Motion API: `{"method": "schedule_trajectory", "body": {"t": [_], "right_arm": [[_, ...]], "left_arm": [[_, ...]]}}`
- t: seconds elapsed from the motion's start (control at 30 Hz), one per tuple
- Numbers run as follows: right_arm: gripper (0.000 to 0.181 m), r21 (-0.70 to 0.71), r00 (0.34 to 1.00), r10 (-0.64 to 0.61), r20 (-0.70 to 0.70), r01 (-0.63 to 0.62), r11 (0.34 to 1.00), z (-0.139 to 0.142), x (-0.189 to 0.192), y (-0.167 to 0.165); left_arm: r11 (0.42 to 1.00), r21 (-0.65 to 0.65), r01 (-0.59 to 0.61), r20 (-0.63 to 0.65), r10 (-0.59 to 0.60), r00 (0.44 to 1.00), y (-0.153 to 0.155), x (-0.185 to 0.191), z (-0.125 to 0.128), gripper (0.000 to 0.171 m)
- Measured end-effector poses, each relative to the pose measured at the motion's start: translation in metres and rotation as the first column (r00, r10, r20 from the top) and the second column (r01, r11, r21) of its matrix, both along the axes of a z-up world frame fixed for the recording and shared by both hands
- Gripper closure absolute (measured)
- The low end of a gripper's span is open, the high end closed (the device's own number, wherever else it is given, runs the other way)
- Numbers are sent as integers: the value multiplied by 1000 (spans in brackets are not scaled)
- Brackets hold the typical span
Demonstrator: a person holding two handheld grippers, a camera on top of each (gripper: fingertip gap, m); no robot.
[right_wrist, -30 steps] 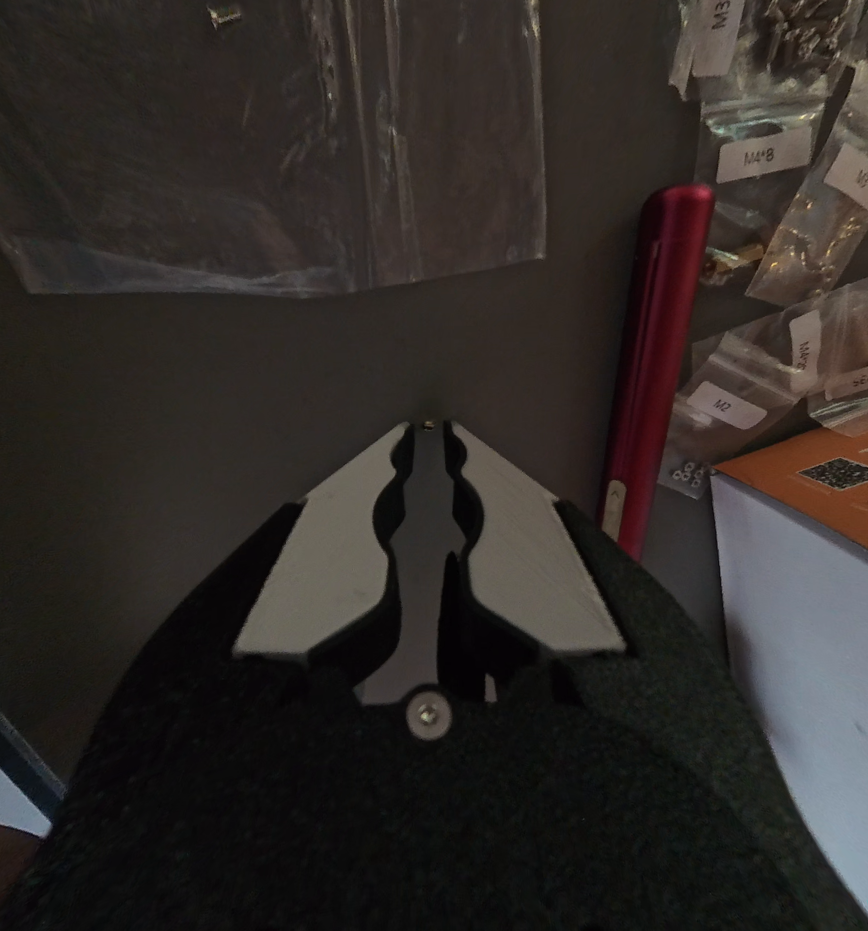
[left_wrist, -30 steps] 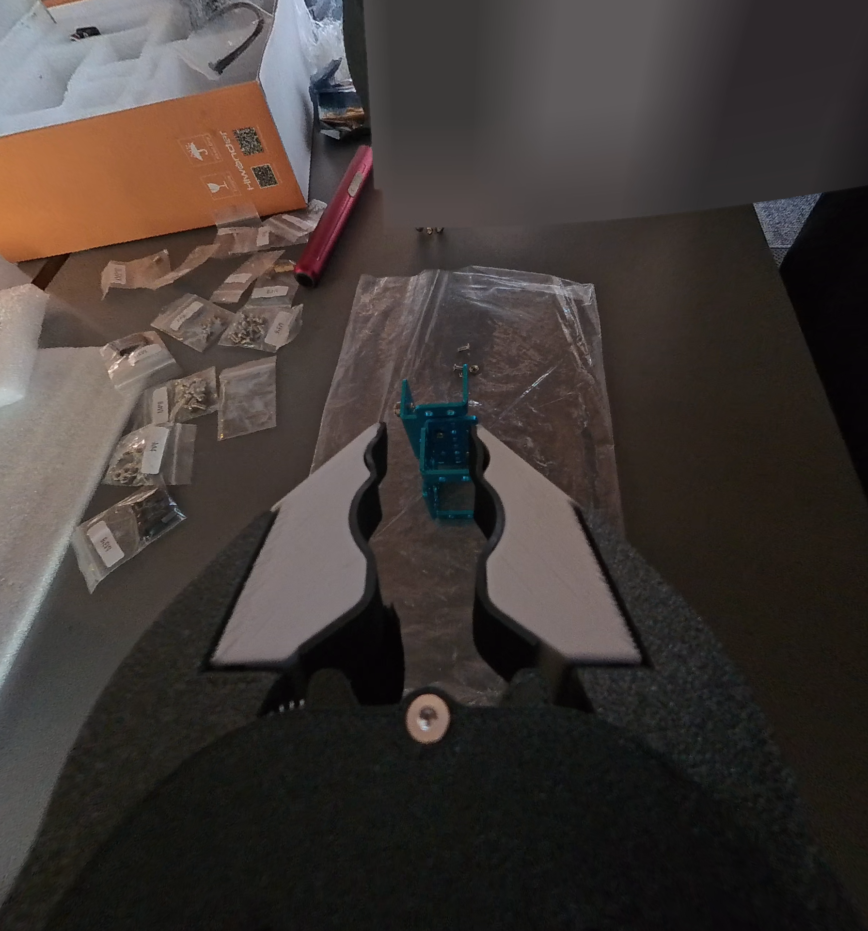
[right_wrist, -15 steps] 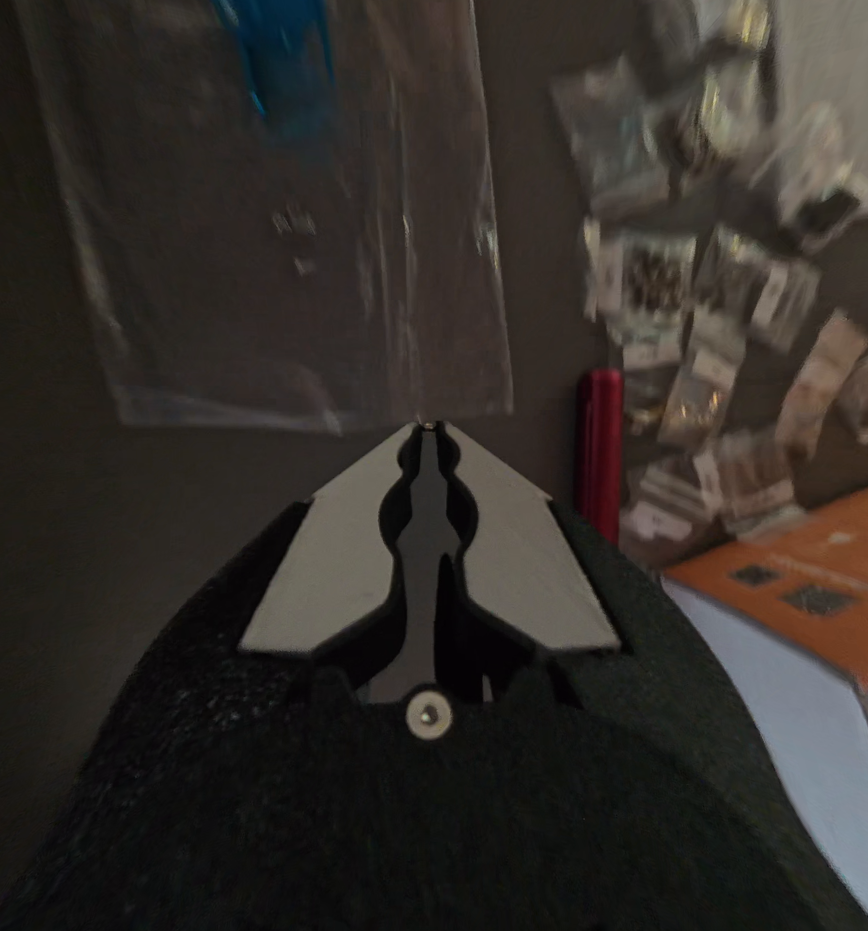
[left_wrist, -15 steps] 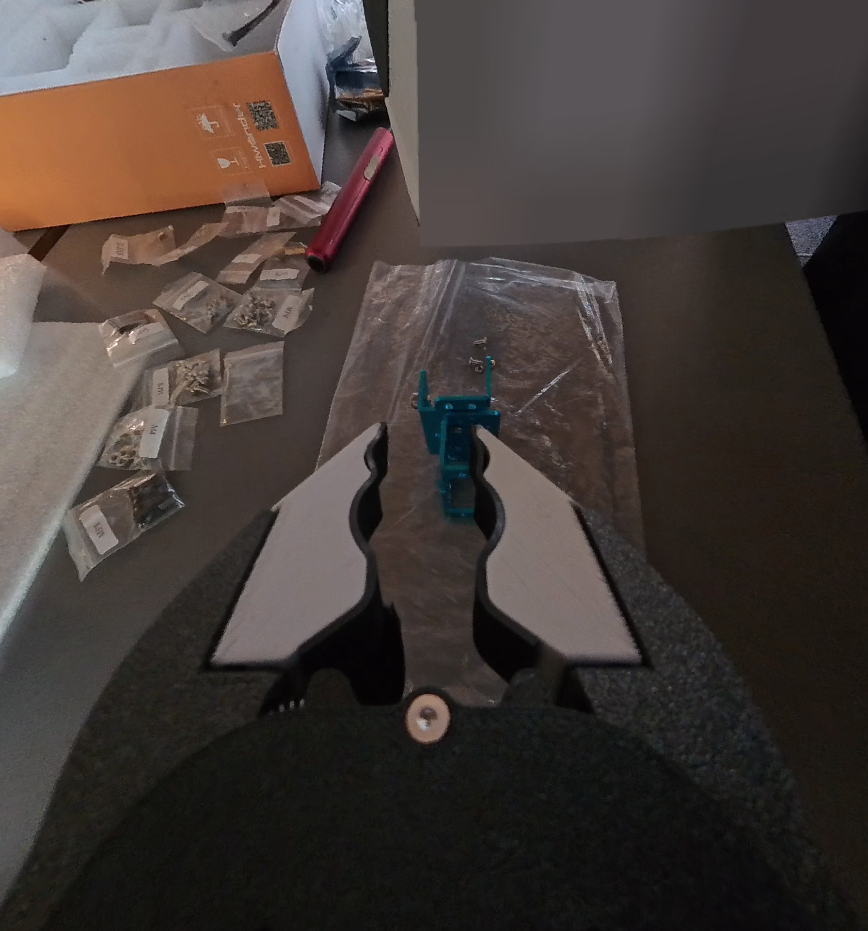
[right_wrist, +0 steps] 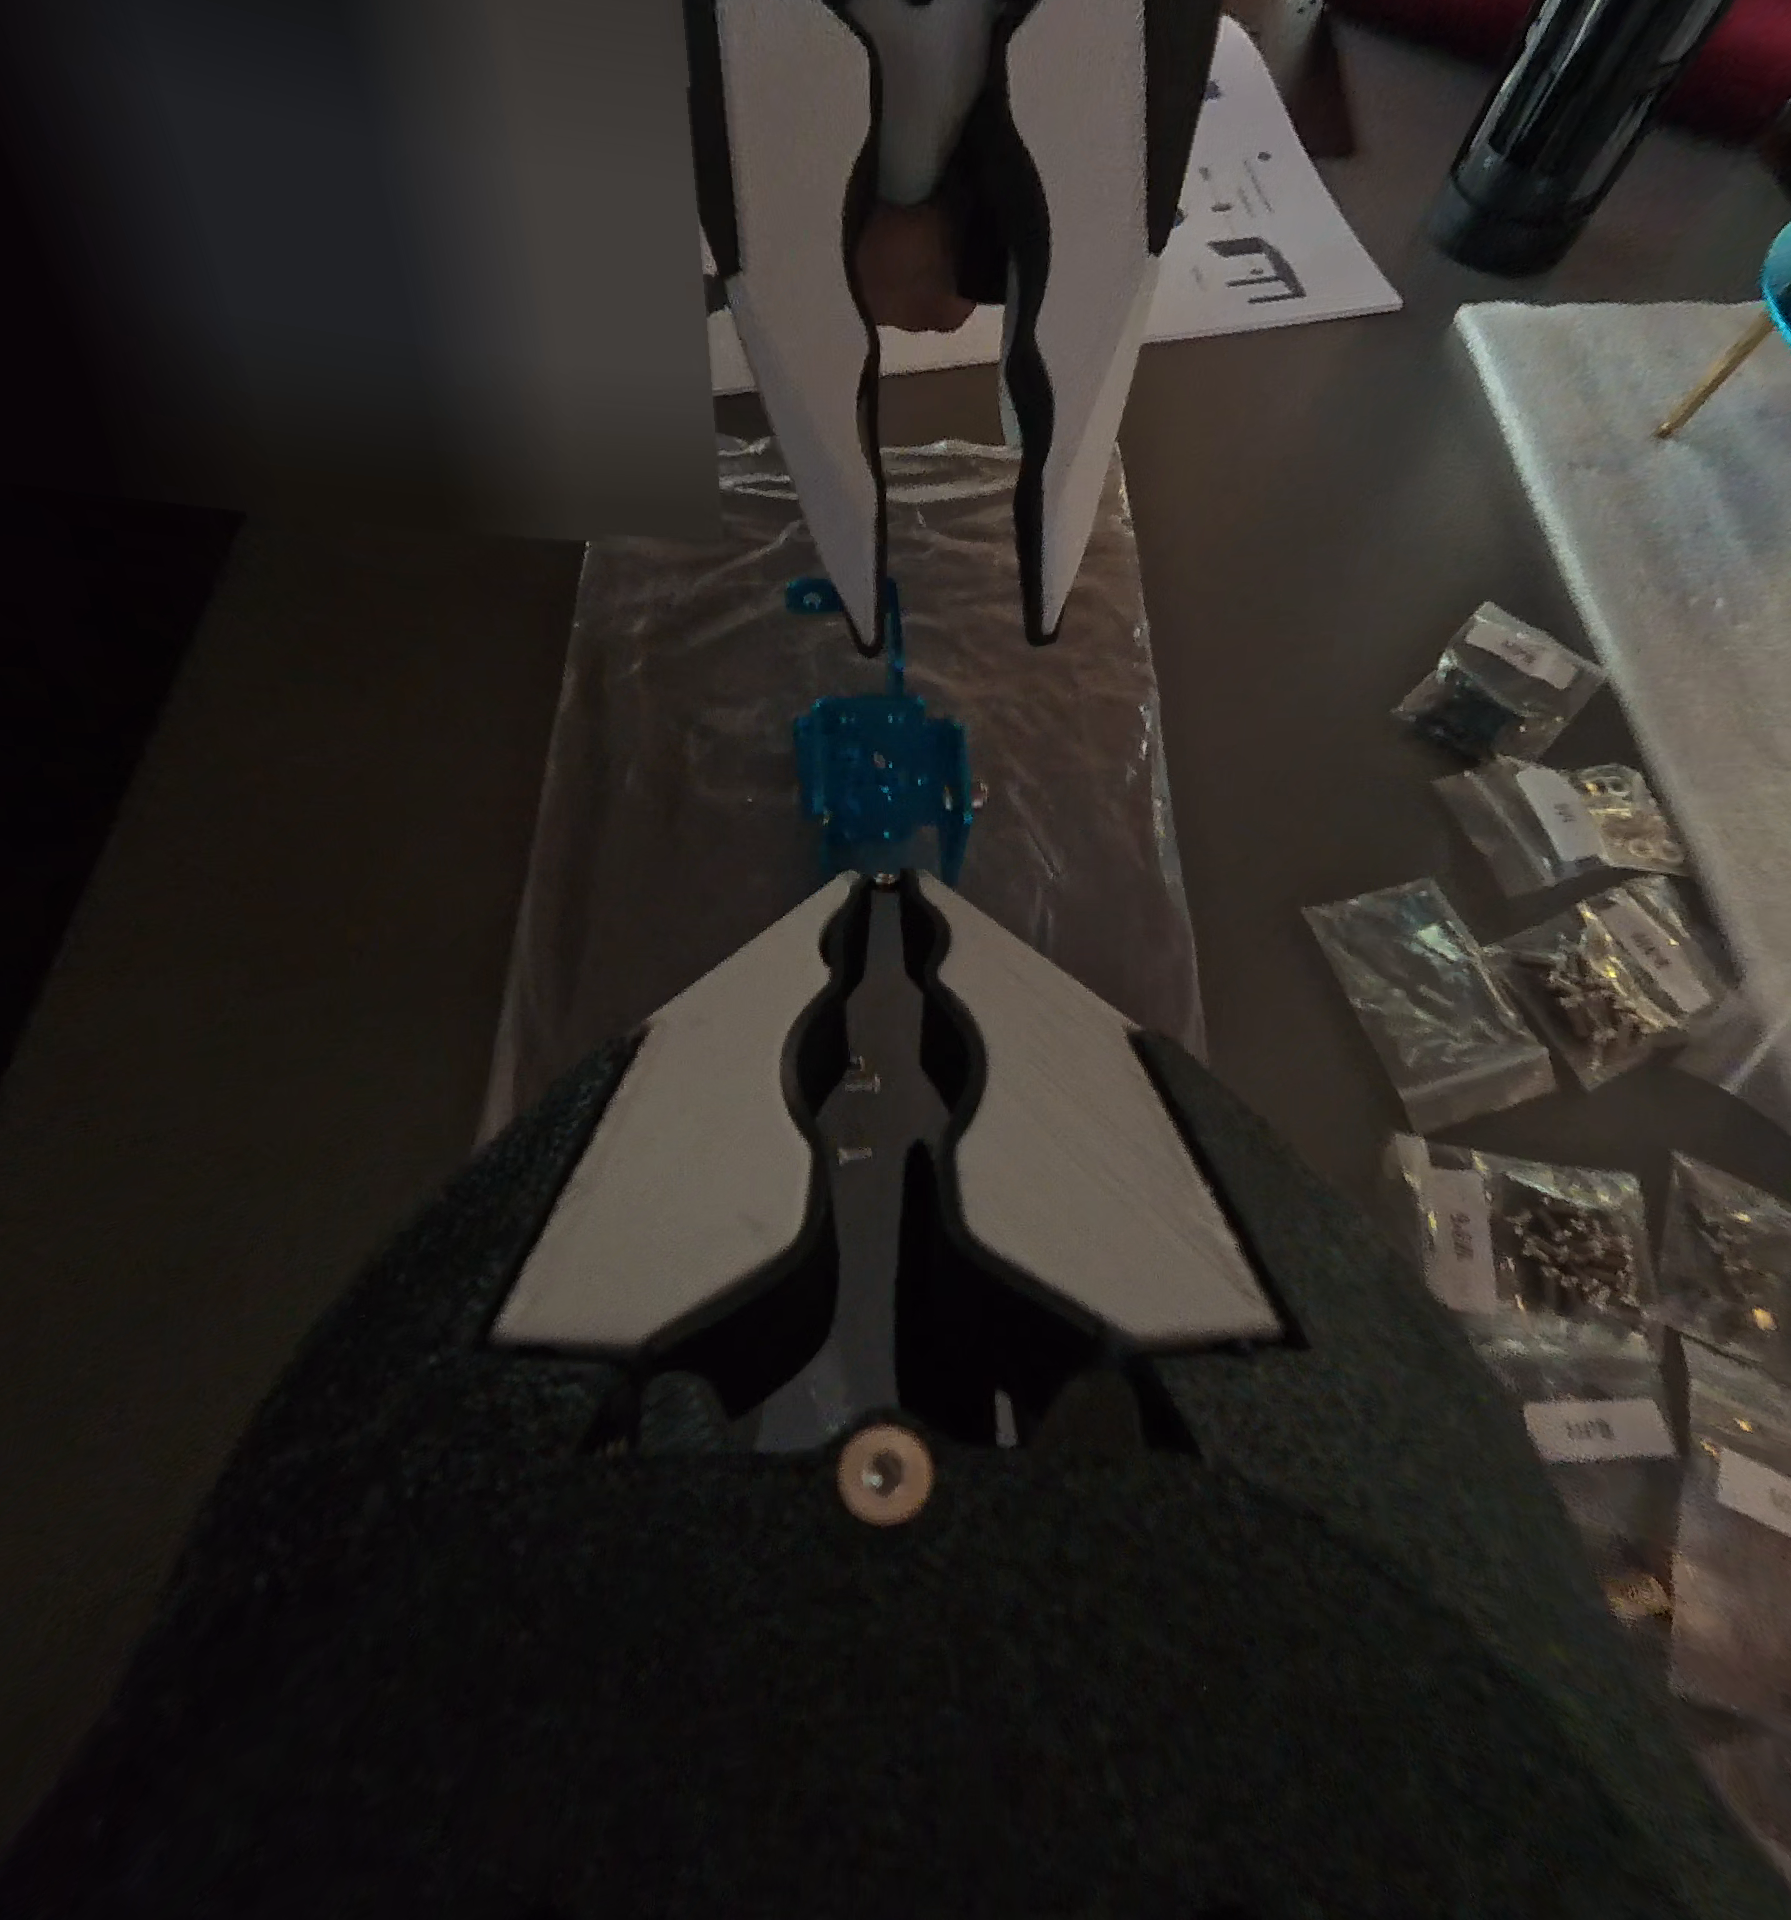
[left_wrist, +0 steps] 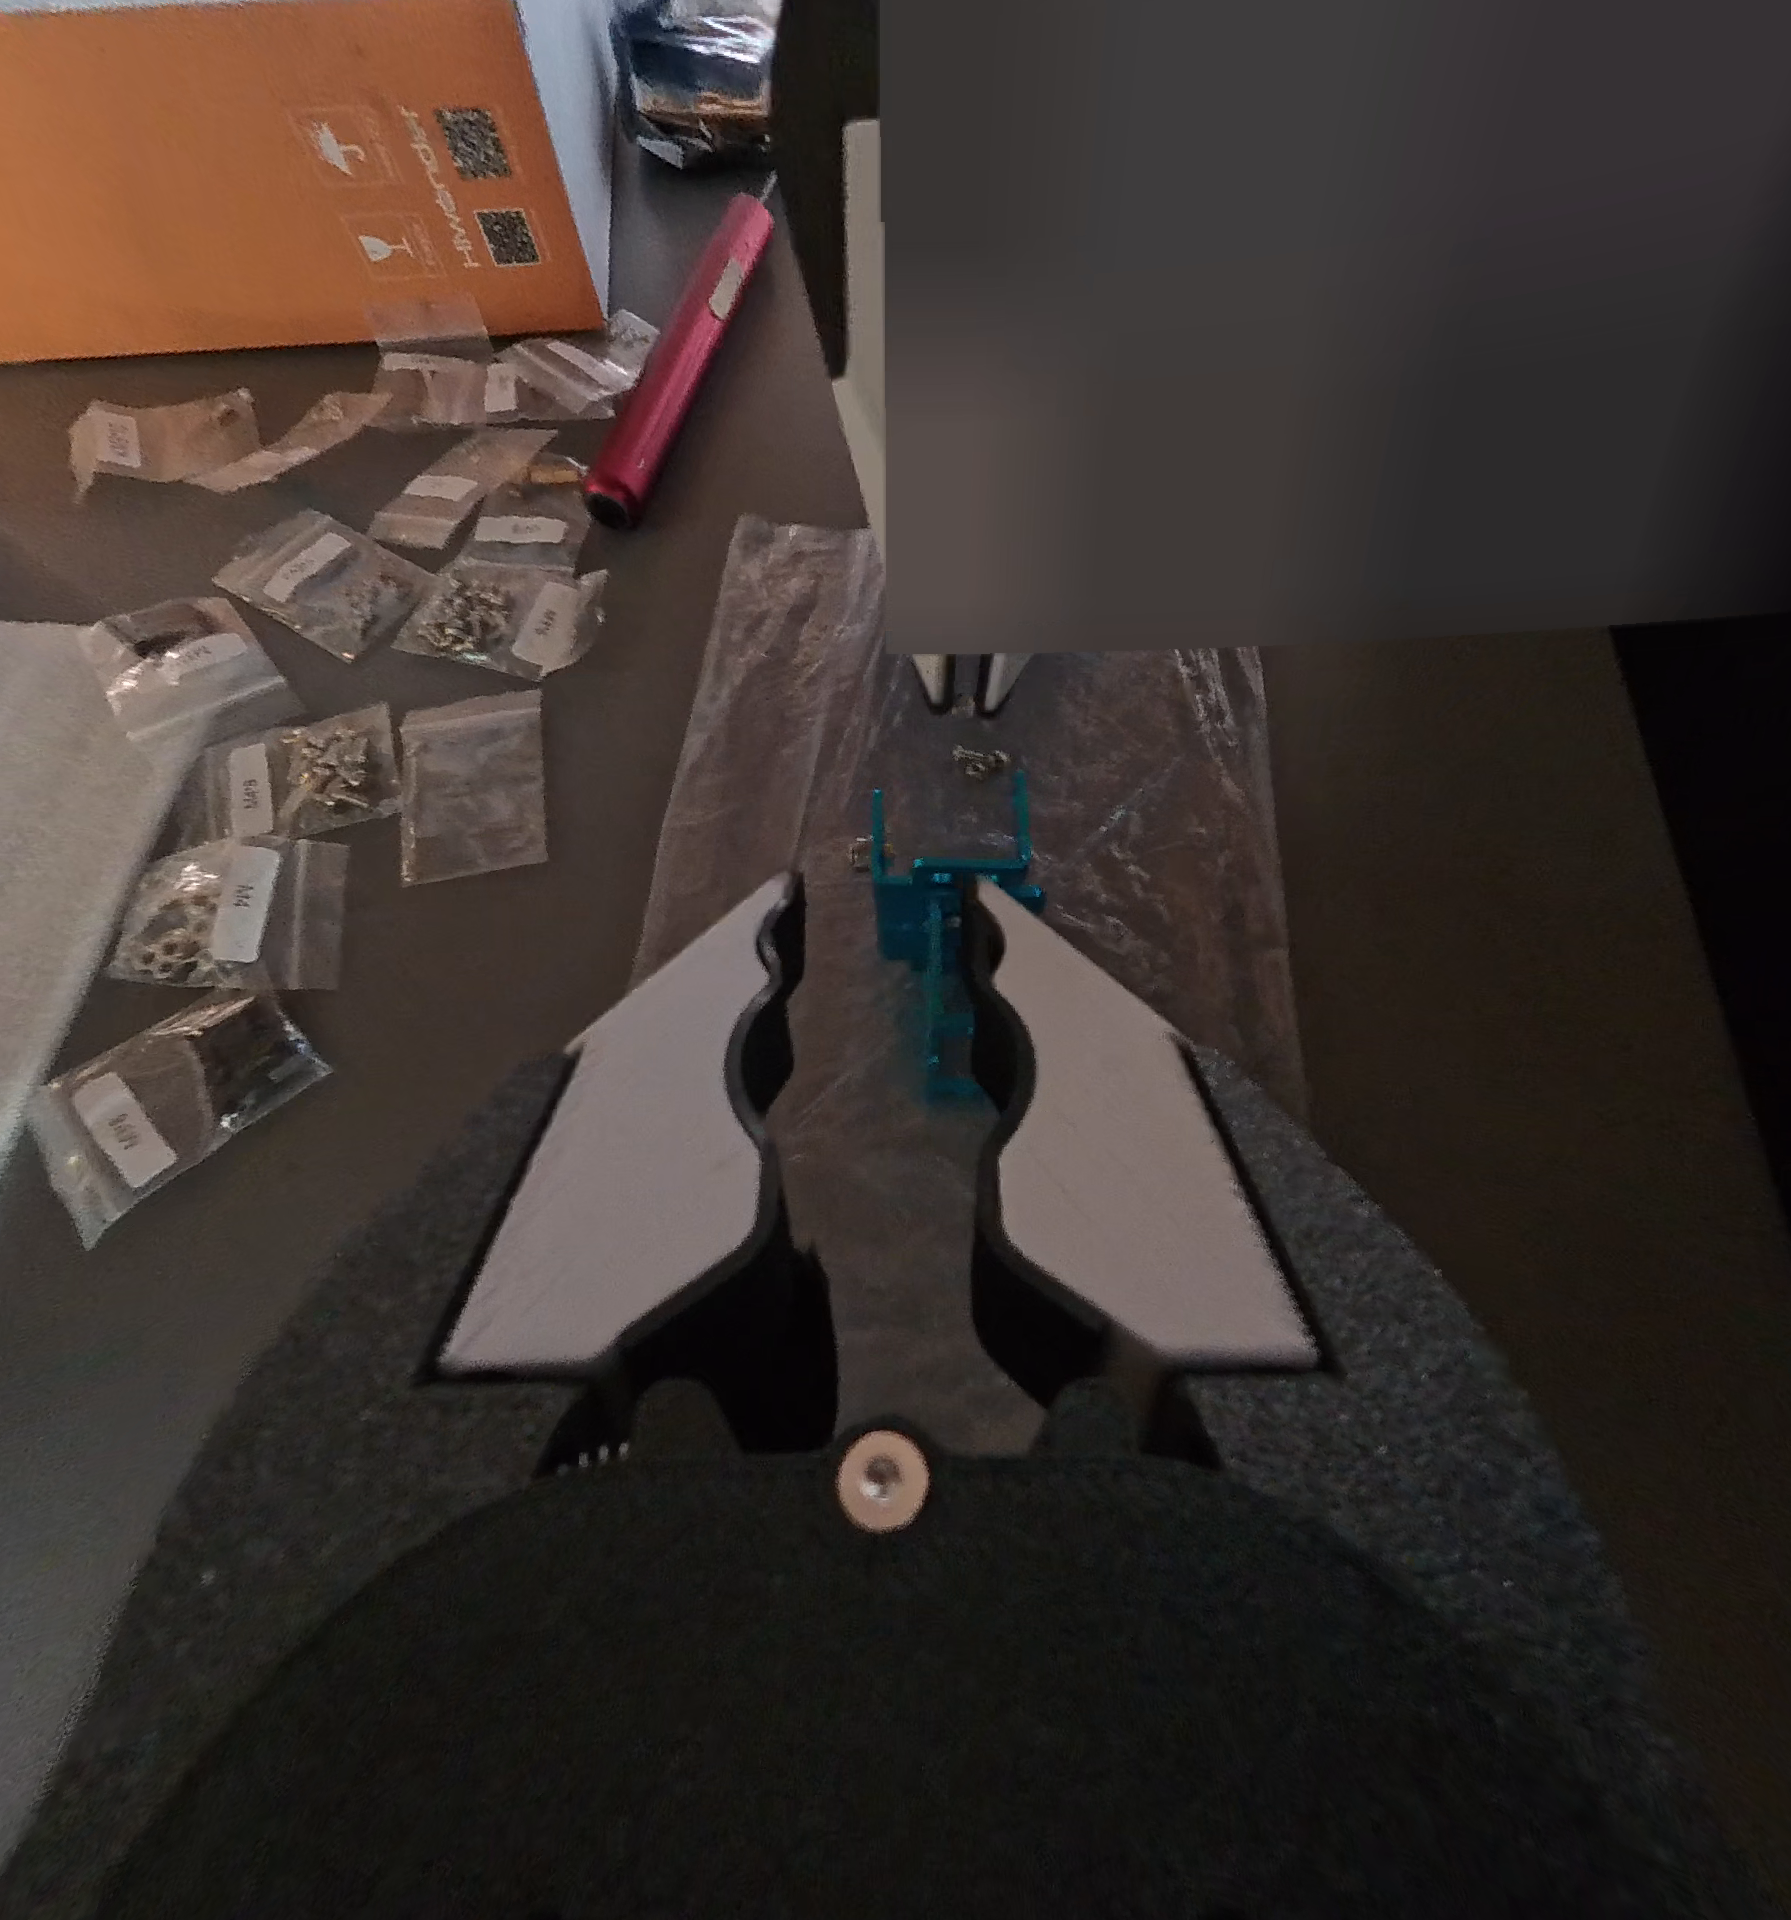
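A blue metal bracket assembly stands on a clear plastic sheet on the dark table. My left gripper is open around the bracket, which lies close against the right finger. In the right wrist view the bracket stands between the two grippers, and the left gripper comes in open from the far side. My right gripper is shut on a small screw at its tips, just short of the bracket. Two loose screws lie on the sheet beyond it.
Several small bags of screws lie left of the sheet, and also show in the right wrist view. A red cylindrical tool lies by an orange box. White foam is at the left. A printed paper and a dark bottle are farther off. The left gripper's tips are roughly 5 cm from the right gripper's. It is some 30 cm from my left tips to the dark bottle.
My right gripper has swung from beside the red tool to over the plastic sheet, facing the bracket, still shut on the screw. The bracket now sits nearer the left gripper's right finger.
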State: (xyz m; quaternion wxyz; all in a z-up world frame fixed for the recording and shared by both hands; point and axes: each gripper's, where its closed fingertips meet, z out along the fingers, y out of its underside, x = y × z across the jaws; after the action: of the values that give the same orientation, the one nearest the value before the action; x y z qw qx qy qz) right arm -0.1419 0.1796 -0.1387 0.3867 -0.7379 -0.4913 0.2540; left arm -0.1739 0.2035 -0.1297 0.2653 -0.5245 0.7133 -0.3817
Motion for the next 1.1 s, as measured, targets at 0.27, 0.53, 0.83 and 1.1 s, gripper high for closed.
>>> {"method": "schedule_trajectory", "body": {"t": [0.27,0.53,0.83,1.1], "right_arm": [[177,73,999,51,-1,-51,996,-4,-16,10],[176,130,992,97,75,-107,986,-18,-23,10],[176,198,987,96,129,-121,973,-25,-25,14],[176,170,991,107,74,-119,978,-17,-21,8]], "left_arm": [[999,1,53,-40,-53,998,-15,-17,-1,137],[982,181,58,-124,-35,992,-12,-36,-43,133],[962,272,11,-13,-8,1000,-1,-32,-41,138],[940,339,-28,166,-31,986,-1,-22,-25,147]]}}
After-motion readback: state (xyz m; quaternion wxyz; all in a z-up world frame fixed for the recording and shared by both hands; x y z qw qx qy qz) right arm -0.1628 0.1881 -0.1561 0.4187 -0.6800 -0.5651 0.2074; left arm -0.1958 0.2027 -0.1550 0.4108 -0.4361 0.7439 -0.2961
